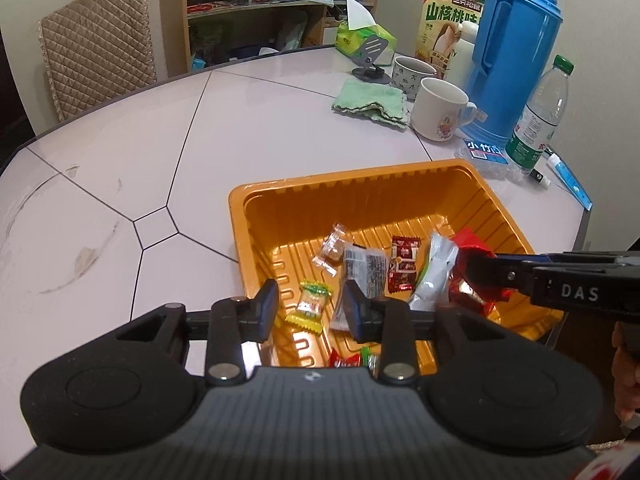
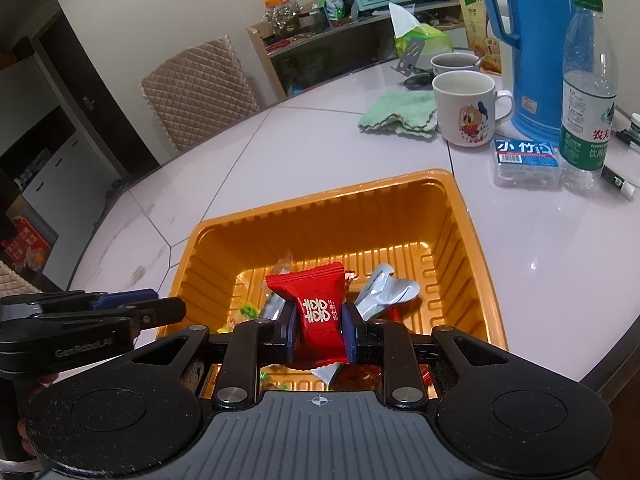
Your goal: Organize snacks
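Observation:
An orange plastic tray (image 1: 360, 192) (image 2: 472, 248) sits on the white table and holds several wrapped snacks: a yellow-green candy (image 1: 311, 306), a clear-wrapped candy (image 1: 331, 248), a black-and-white packet (image 1: 362, 270), a dark red packet (image 1: 403, 270) and a silver packet (image 1: 434, 276) (image 2: 386, 290). My left gripper (image 1: 310, 310) is open and empty, low over the tray's near side. My right gripper (image 2: 320, 332) (image 1: 480, 276) is shut on a red snack packet (image 2: 320, 308) (image 1: 466, 292) above the tray's right part.
At the table's back right stand a blue thermos (image 1: 516, 52), a water bottle (image 1: 538, 116), two mugs (image 1: 438, 110), a green cloth (image 1: 370, 102), a small blue-labelled box (image 2: 526, 160), a snack box (image 1: 448, 20) and a tissue pack (image 1: 364, 36). A padded chair (image 1: 98, 44) stands behind the table.

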Demonstrator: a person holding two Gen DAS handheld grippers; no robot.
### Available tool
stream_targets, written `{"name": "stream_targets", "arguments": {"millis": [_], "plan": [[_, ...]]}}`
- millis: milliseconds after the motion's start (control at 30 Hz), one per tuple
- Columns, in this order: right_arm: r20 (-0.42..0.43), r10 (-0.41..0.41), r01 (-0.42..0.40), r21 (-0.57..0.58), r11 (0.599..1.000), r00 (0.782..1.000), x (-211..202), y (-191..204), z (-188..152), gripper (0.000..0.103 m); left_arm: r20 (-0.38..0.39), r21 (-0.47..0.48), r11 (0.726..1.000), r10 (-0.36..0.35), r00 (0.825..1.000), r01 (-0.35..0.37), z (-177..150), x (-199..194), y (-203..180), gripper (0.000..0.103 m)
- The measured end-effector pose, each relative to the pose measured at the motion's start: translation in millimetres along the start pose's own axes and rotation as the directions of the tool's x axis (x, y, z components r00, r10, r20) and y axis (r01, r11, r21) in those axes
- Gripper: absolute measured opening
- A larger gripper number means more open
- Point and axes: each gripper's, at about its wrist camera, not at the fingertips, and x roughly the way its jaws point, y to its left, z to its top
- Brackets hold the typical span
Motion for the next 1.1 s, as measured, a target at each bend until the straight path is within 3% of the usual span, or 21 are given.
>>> {"name": "stream_targets", "arguments": {"millis": [200, 333, 400, 433, 467, 667, 833, 1100], "plan": [[-0.015, 0.023, -0.023, -0.012, 1.0, 1.0, 5.1, 5.0, -3.4, 0.024, 0.004, -0.016, 1.0, 0.011, 1.0, -0.011, -3.9, -9.2, 2.7, 0.035], [-0.007, 0.053, -0.053, -0.038, 0.998, 0.999, 8.5, 11.9, -3.2, 0.025, 0.011, -0.028, 0.999, 0.025, 1.0, -0.025, -4.1, -14.3, 4.1, 0.046], [-0.006, 0.046, -0.047, -0.046, 0.998, 0.999, 9.6, 15.1, -3.1, 0.037, 0.014, -0.029, 0.999, 0.031, 0.999, -0.03, -5.0, -16.4, 3.9, 0.046], [0.008, 0.042, -0.042, -0.048, 0.998, 0.999, 8.0, 15.6, -3.9, 0.056, 0.014, -0.03, 0.999, 0.033, 0.999, -0.032, -5.2, -17.0, 3.8, 0.047], [0.034, 0.04, -0.039, -0.051, 0.998, 0.999, 4.8, 16.2, -5.4, 0.067, 0.014, -0.032, 0.999, 0.034, 0.999, -0.034, -5.7, -17.9, 3.9, 0.047], [0.025, 0.038, -0.036, -0.061, 0.997, 0.999, -3.8, 13.9, -9.8, 0.069, 0.017, -0.04, 0.999, 0.032, 0.999, -0.032, -8.1, -26.0, 2.4, 0.054], [0.022, 0.015, -0.013, -0.059, 0.998, 1.0, -15.8, 9.9, -18.1, 0.084, 0.025, -0.049, 0.998, 0.05, 0.998, -0.049, -12.0, -37.4, -1.7, 0.059], [0.027, 0.0, 0.001, -0.045, 0.999, 1.0, -39.2, 8.6, -26.3, 0.087, 0.032, -0.079, 0.995, 0.065, 0.997, -0.062, -25.5, -67.6, -10.3, 0.067]]}}
